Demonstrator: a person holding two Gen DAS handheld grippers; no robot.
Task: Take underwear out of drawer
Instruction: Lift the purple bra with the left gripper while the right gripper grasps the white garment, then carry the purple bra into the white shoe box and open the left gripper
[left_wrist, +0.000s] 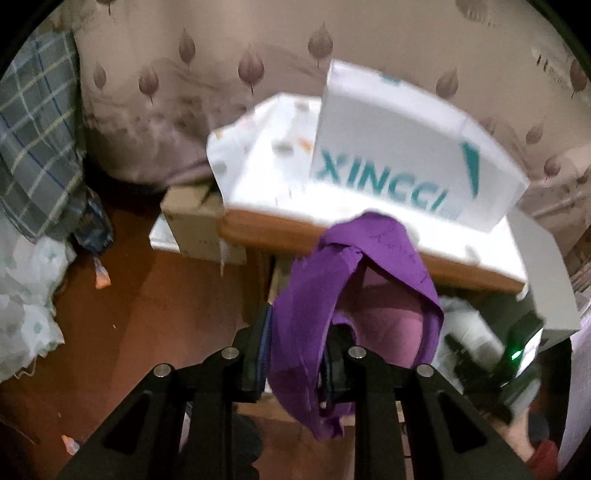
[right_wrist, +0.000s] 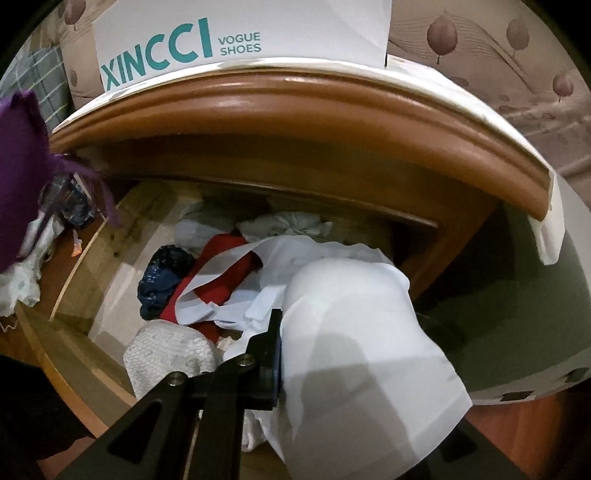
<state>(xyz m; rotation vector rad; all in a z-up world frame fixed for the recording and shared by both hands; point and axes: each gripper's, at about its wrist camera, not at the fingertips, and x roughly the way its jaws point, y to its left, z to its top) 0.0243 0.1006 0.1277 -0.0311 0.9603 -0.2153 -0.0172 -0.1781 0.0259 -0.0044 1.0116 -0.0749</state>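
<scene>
My left gripper (left_wrist: 295, 354) is shut on purple underwear (left_wrist: 314, 295), which drapes over the jaws and hangs in front of the wooden nightstand (left_wrist: 266, 230). The same purple underwear (right_wrist: 18, 158) shows at the left edge of the right wrist view. My right gripper (right_wrist: 280, 350) is shut on a white garment (right_wrist: 351, 350) that covers its right finger. It hangs over the open wooden drawer (right_wrist: 85, 273). Inside the drawer lie a red garment (right_wrist: 218, 280), a dark blue one (right_wrist: 162, 277), a lacy white one (right_wrist: 170, 354) and other white cloth (right_wrist: 284, 223).
A white shoe box (left_wrist: 399, 155) printed XINCCI stands on the nightstand top over a white cloth (left_wrist: 258, 158). A leaf-patterned bedspread (left_wrist: 166, 92) lies behind. Cardboard boxes (left_wrist: 192, 218), a checked cloth (left_wrist: 37, 147) and white fabric (left_wrist: 26, 314) sit on the brown floor at left.
</scene>
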